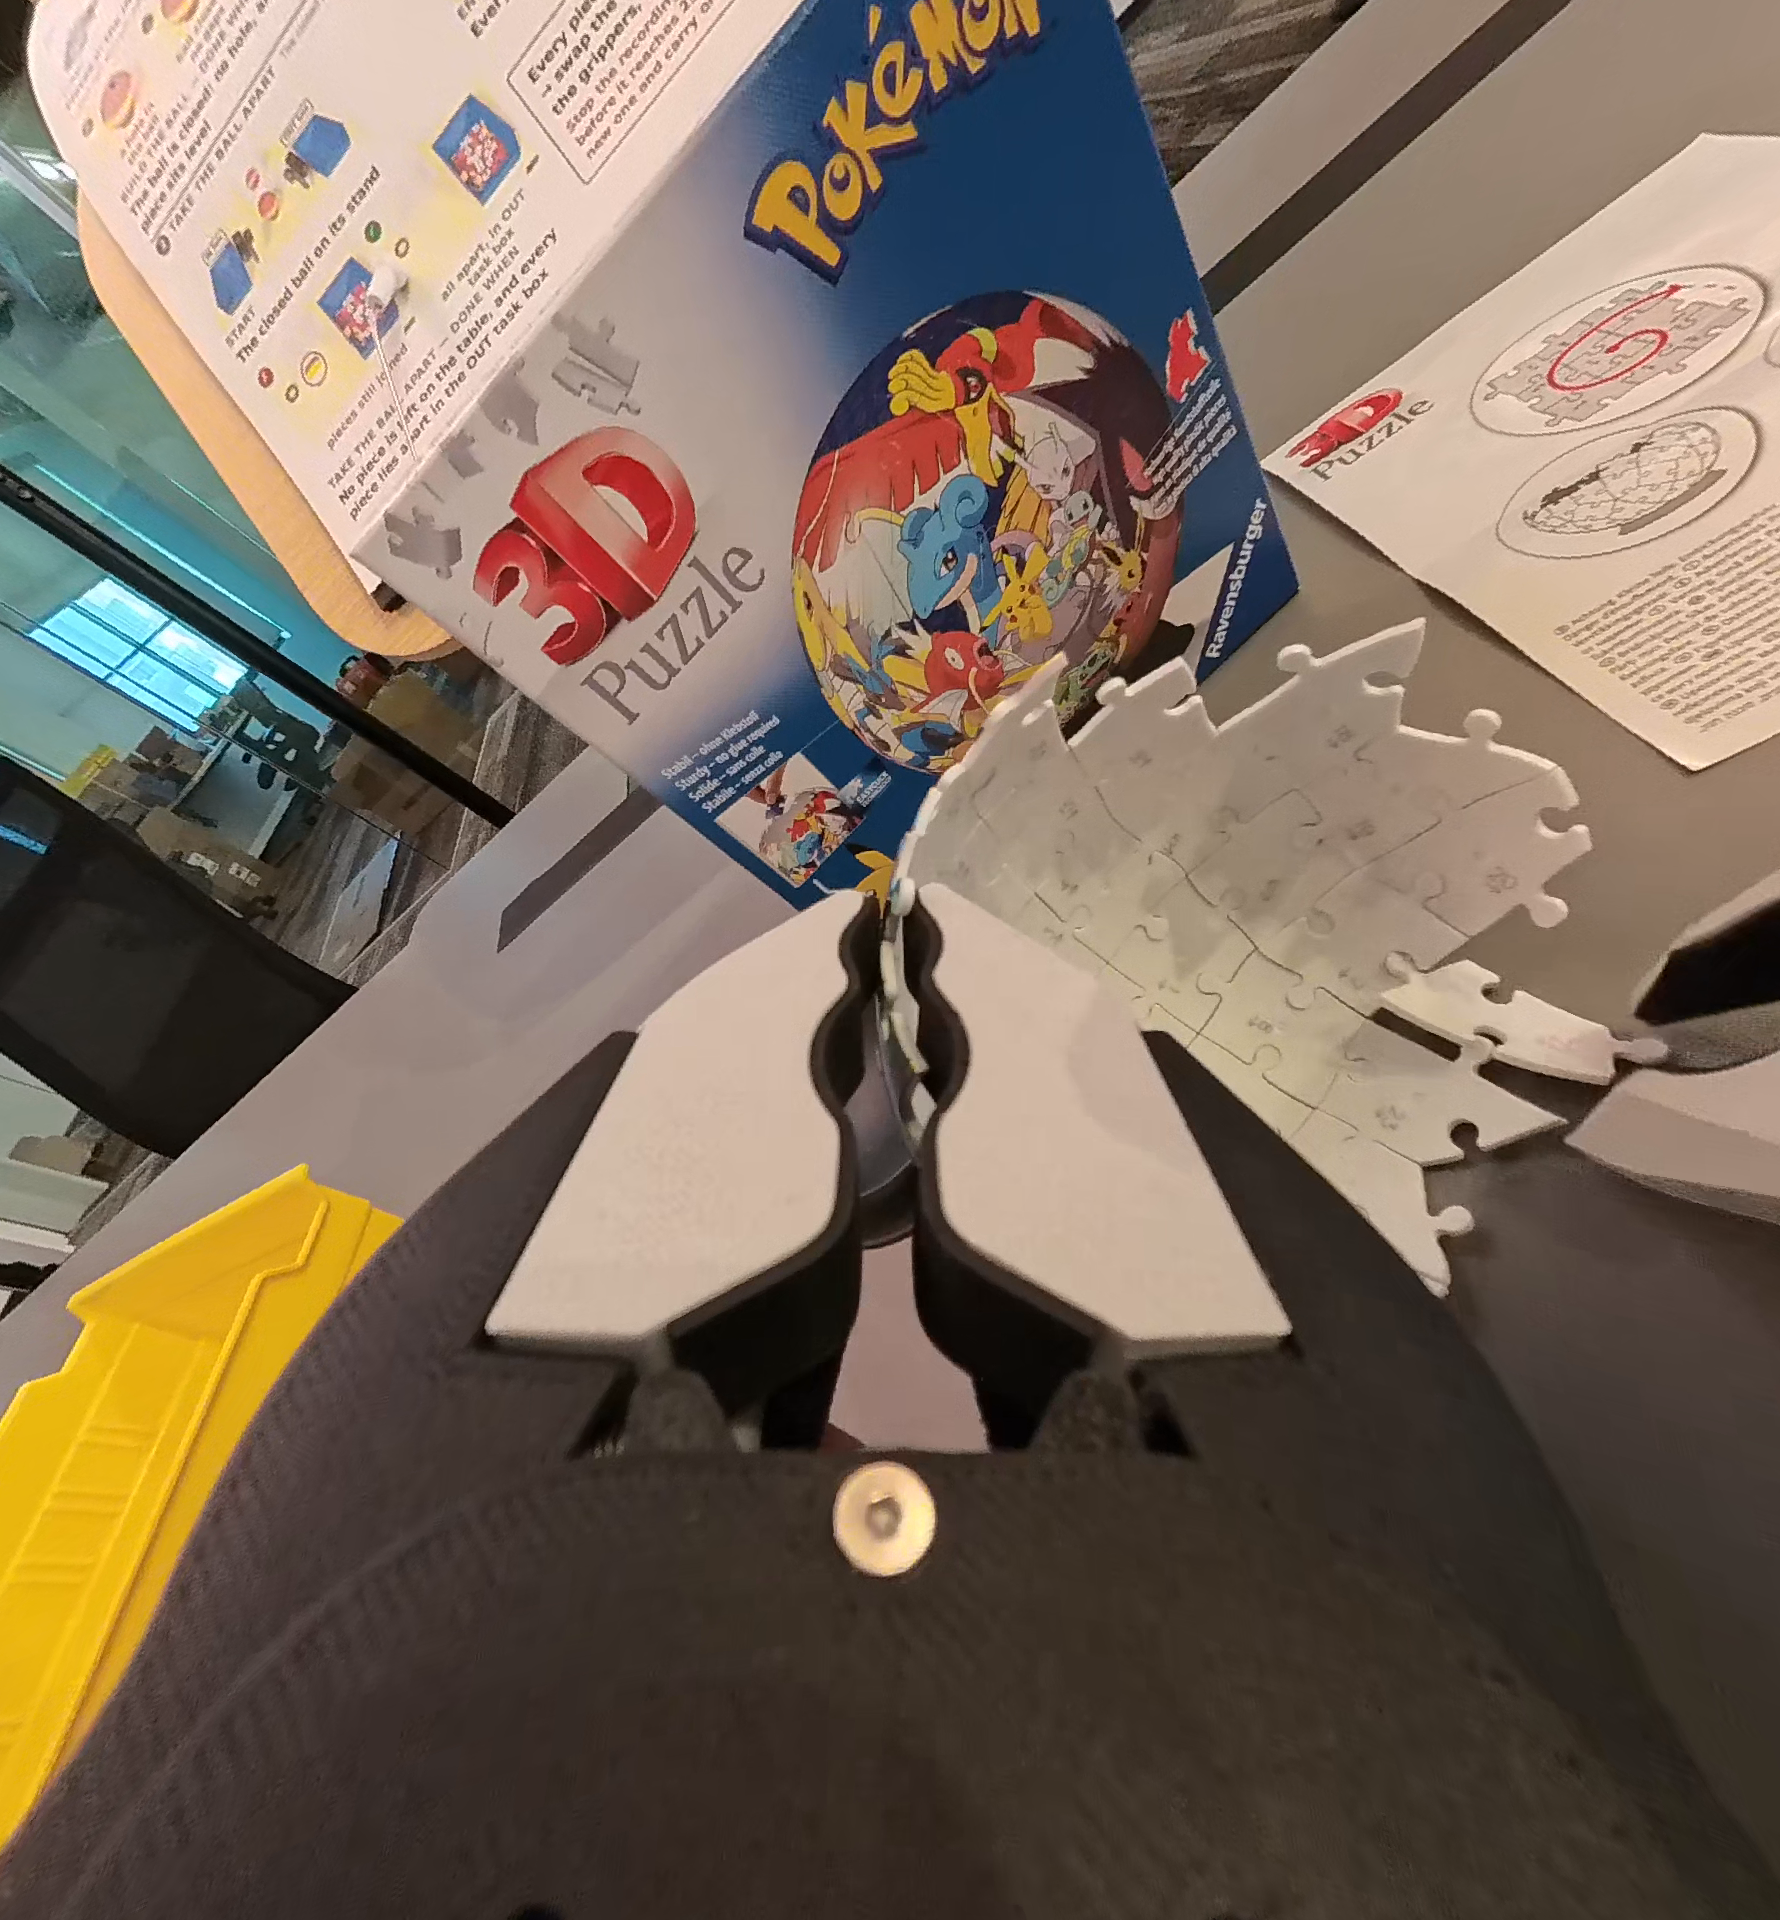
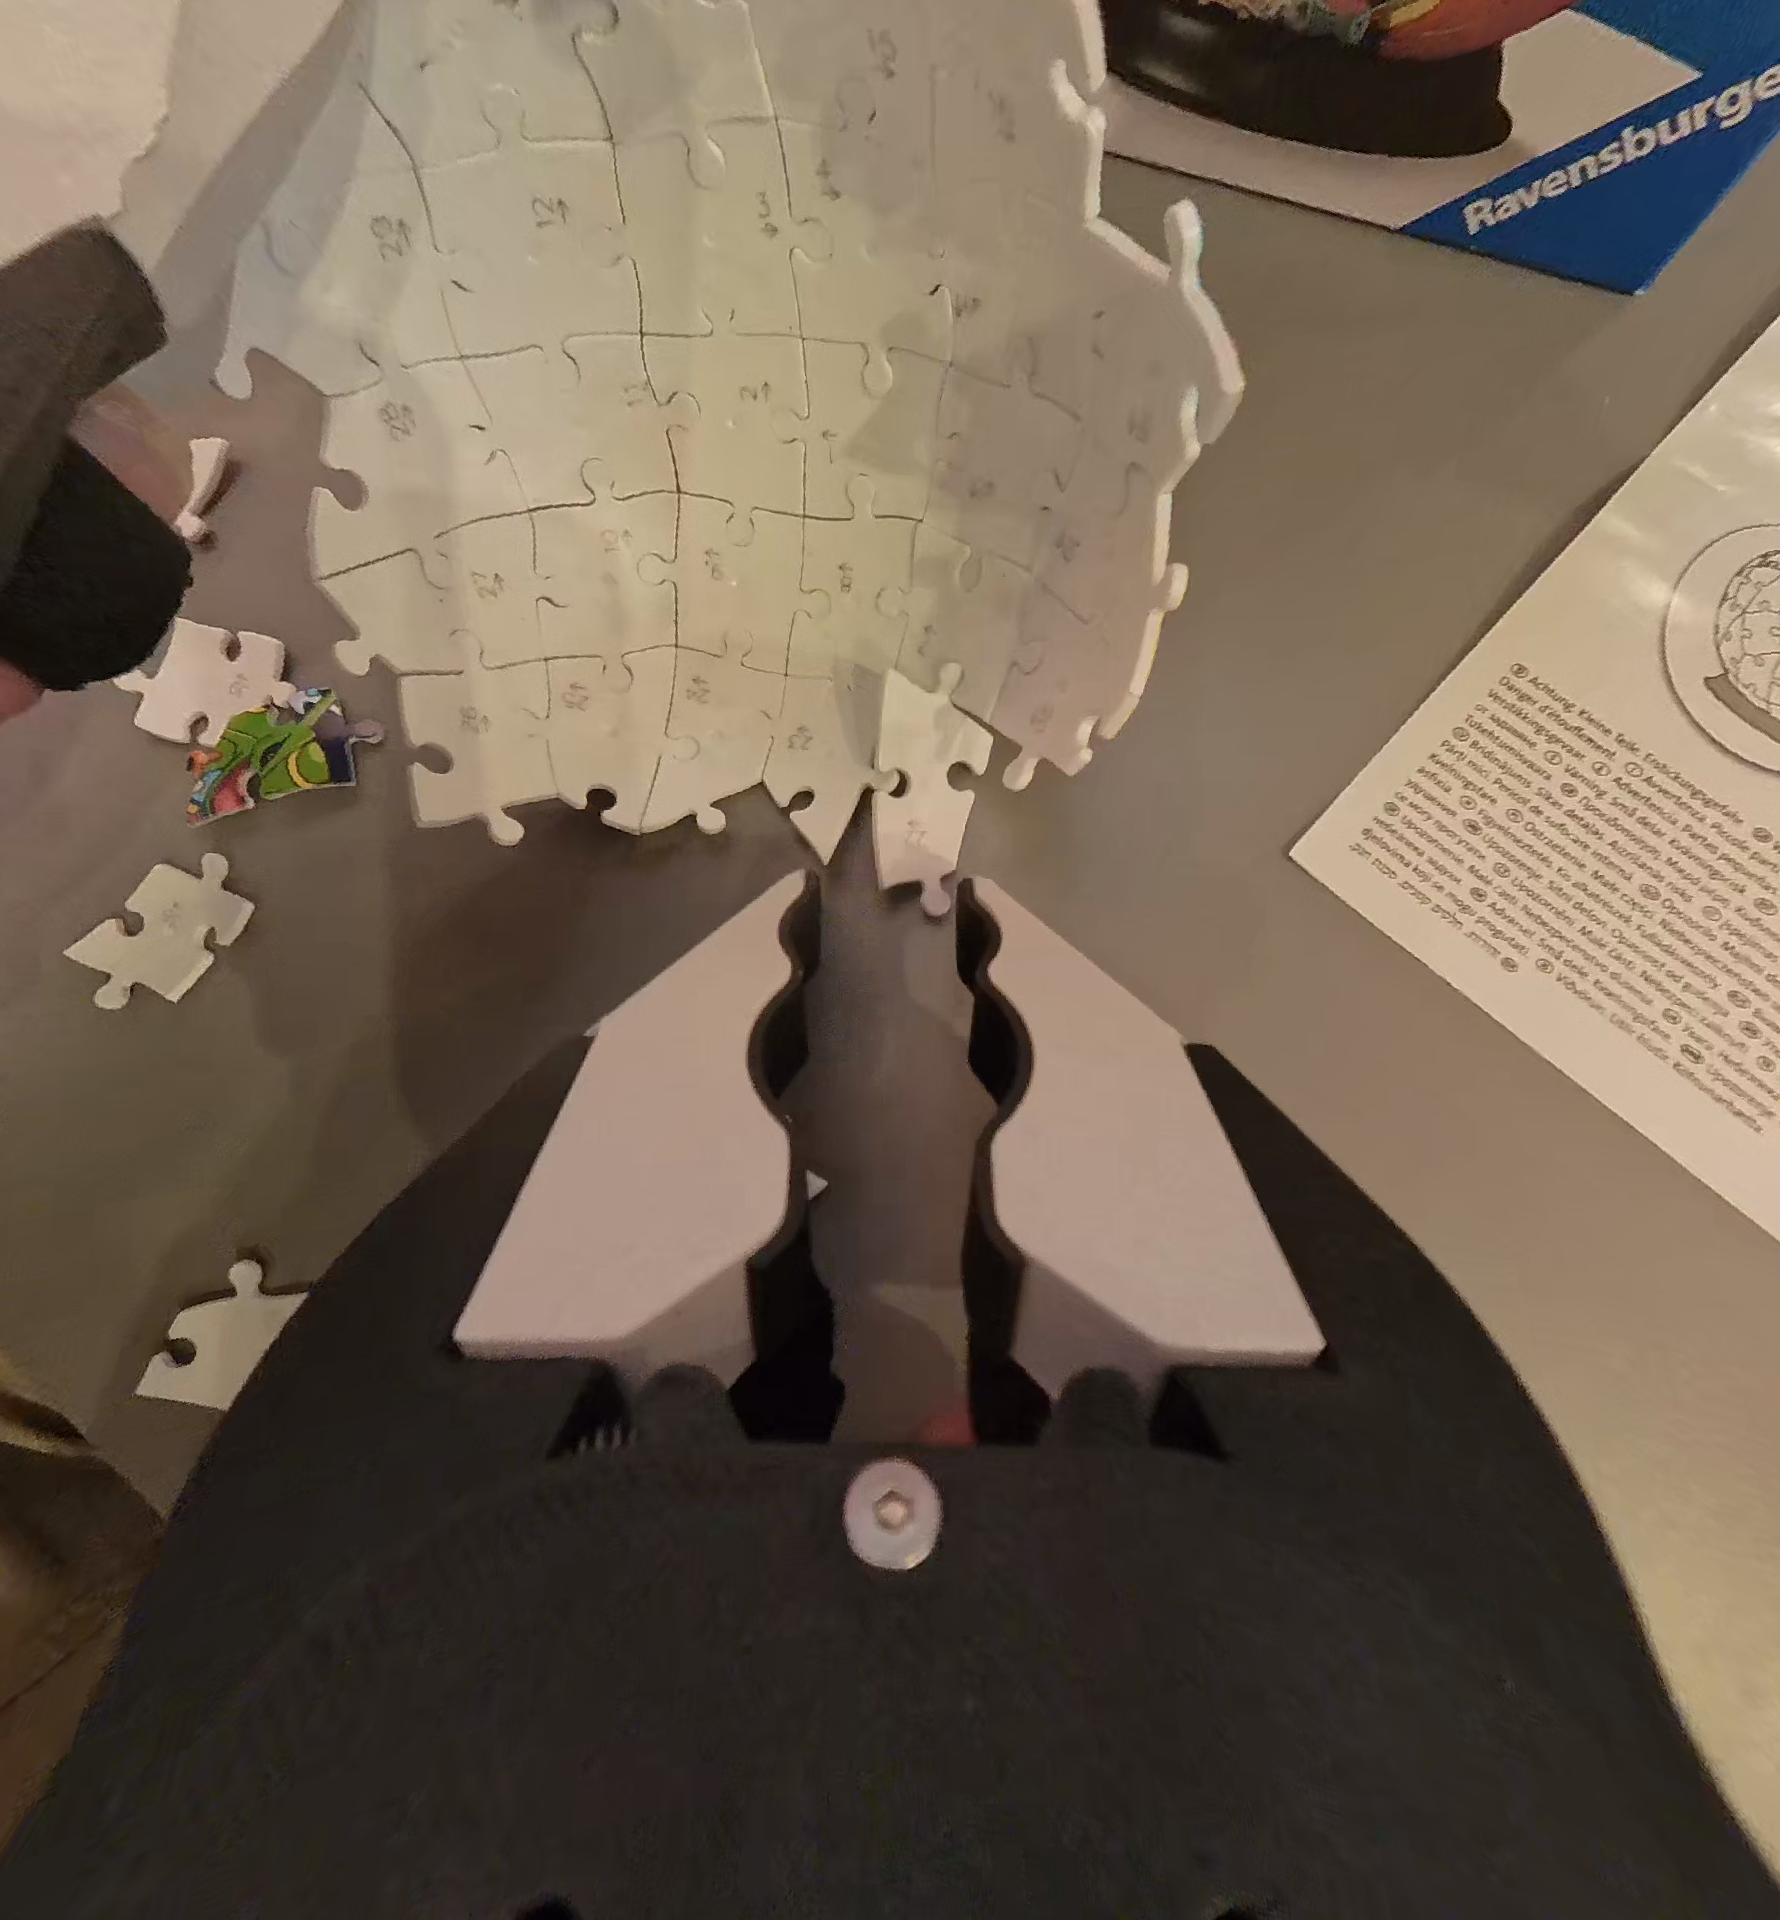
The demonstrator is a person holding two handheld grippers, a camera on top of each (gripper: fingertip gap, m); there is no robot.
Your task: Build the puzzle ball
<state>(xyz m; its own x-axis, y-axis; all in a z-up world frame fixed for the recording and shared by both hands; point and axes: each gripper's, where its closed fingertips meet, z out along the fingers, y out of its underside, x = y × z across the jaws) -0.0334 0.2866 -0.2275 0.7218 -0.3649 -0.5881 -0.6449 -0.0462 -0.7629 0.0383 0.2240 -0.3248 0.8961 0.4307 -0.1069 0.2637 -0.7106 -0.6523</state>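
Observation:
The partly built puzzle ball is a curved white shell (image 1: 1260,883) of joined pieces, seen from its inner side, also in the right wrist view (image 2: 720,416). My left gripper (image 1: 896,914) is shut on the shell's edge and holds it above the grey table. My right gripper (image 2: 891,894) has its jaws a little apart at the shell's lower edge. A single white piece (image 2: 927,800) lies against that edge, its tab touching the right fingertip. In the left wrist view the right gripper (image 1: 1675,1029) touches that piece (image 1: 1499,1023) at the shell's rim.
The blue puzzle box (image 1: 865,416) stands behind the shell. An instruction sheet (image 2: 1644,779) lies to the right. Loose white pieces (image 2: 164,930) and a coloured one (image 2: 273,753) lie on the table at left. A yellow plastic part (image 1: 86,1507) is near left. The tips of one gripper are about 15 cm away from the tips of the other.

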